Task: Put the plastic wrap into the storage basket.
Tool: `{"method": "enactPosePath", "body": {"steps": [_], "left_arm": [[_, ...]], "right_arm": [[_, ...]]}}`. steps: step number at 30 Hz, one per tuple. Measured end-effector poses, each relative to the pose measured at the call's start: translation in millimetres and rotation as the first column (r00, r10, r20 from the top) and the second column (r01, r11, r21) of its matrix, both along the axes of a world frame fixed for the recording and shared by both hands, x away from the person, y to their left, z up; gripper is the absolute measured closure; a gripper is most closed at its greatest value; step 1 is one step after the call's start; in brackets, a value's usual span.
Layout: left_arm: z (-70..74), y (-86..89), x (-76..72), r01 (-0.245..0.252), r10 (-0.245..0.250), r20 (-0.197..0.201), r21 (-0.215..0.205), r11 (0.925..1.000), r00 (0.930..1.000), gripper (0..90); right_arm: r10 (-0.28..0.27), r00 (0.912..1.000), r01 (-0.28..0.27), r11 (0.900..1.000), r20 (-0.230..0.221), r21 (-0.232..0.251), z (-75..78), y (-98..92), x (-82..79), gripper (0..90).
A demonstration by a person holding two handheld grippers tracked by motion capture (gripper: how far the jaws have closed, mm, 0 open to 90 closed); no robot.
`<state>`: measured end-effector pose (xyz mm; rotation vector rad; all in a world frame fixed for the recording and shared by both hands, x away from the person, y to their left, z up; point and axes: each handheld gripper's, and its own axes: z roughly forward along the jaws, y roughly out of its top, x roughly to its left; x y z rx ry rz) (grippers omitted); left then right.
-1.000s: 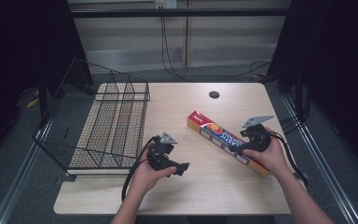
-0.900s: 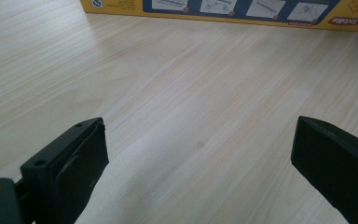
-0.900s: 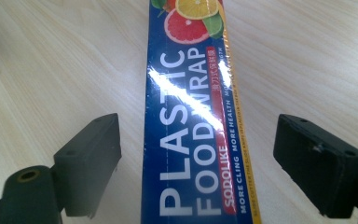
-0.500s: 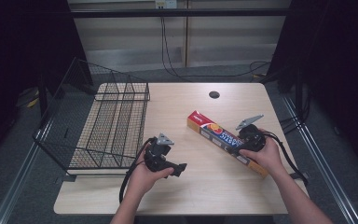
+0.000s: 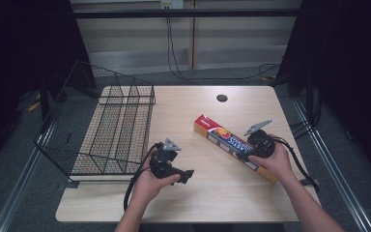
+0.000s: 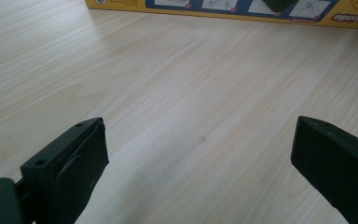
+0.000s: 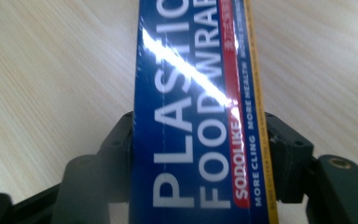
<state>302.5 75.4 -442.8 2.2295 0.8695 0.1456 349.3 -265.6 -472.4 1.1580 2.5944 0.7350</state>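
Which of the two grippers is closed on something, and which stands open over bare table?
The right gripper is clamped across the plastic food wrap box, its jaws having just closed. The left gripper has its jaws wide apart above the wooden table.

The right gripper (image 5: 251,151) grips the plastic wrap box (image 5: 224,140) beside the wire basket (image 5: 111,130).

In the right gripper view the plastic wrap box (image 7: 198,116) runs off the top and bottom edges, its lettering cut short, and it covers the bench beneath. In the left gripper view that box (image 6: 223,8) shows as a strip, its small print too blurred to read
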Motion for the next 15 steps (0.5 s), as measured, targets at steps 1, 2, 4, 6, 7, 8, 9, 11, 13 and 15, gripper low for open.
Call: {"method": "enactPosePath", "body": {"steps": [1,2,4,6,7,8,9,11,13,15], "left_arm": [[-0.3,-0.1,0.2,0.001,-0.001,0.001,0.001,1.0,1.0,3.8],[-0.9,-0.1,0.3,0.002,-0.002,-0.001,0.003,1.0,1.0,3.8],[-1.3,-0.5,0.7,0.008,-0.008,-0.006,0.014,0.9999,0.9999,3.8],[-2.0,-1.6,0.6,0.007,-0.007,-0.01,0.012,0.9999,0.9999,3.8],[-2.1,-1.9,0.6,0.006,-0.006,-0.01,0.011,0.9999,0.9999,3.8],[-2.1,-2.0,0.5,0.007,-0.007,-0.009,0.01,0.9999,0.9999,3.8],[-2.1,-2.1,0.4,0.005,-0.005,-0.011,0.009,0.9999,0.9999,3.8],[-1.8,-1.9,0.2,0.006,-0.006,-0.01,0.009,0.9999,0.9999,3.8],[-1.4,-1.8,-0.1,0.017,-0.017,-0.003,0.009,0.9998,0.9998,3.8],[-0.2,-1.5,-0.4,0.022,-0.022,-0.003,0.008,0.9997,0.9998,3.8]], "right_arm": [[-0.004,0.9999,0.004,1.0,-0.015,-0.007,-1.0,-0.6,0.4,34.6],[-0.005,0.9998,0.004,1.0,-0.018,-0.009,-1.6,-1.4,0.7,34.6],[0.014,0.9997,-0.014,1.0,-0.021,0.004,-0.8,-2.3,-0.2,39.8],[0.024,0.9997,-0.024,1.0,-0.004,-0.004,-1.0,-1.8,-0.4,40.8],[0.025,0.9997,-0.025,1.0,-0.005,-0.008,-0.7,-1.5,-1.0,41.3],[0.024,0.9997,-0.024,1.0,-0.005,-0.006,-0.7,-1.3,-1.3,41.7],[0.027,0.9996,-0.027,1.0,0.0,-0.008,-0.6,-1.3,-1.4,42.3],[0.026,0.9996,-0.026,1.0,0.001,-0.013,-0.2,-1.1,-1.8,43.1],[0.032,0.9995,-0.032,0.999,0.001,-0.016,0.8,-0.6,-3.2,43.9],[0.041,0.9991,-0.041,0.999,0.01,-0.014,2.5,1.7,-5.1,44.1]]}}
